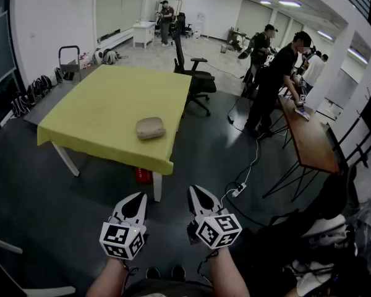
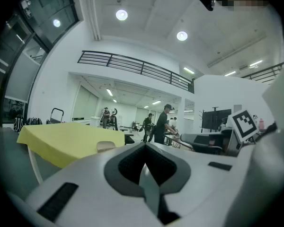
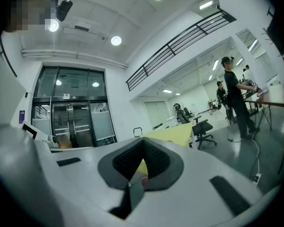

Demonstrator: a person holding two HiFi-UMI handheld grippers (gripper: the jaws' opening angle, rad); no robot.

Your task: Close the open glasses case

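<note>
Glasses case (image 1: 150, 128) lies on yellow table (image 1: 102, 107), office chair (image 1: 198, 79) beyond

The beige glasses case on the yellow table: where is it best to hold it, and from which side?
Grip the glasses case across its shorter width, coming from above at the near edge of the yellow table. It lies flat and low, long side roughly along that edge, so the short way probably suits the jaws. Its lid's state is too small to tell.

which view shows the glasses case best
Head view: the glasses case lies whole on the yellow table. The left gripper view catches only its top; the right gripper view shows the table, no case.
</note>
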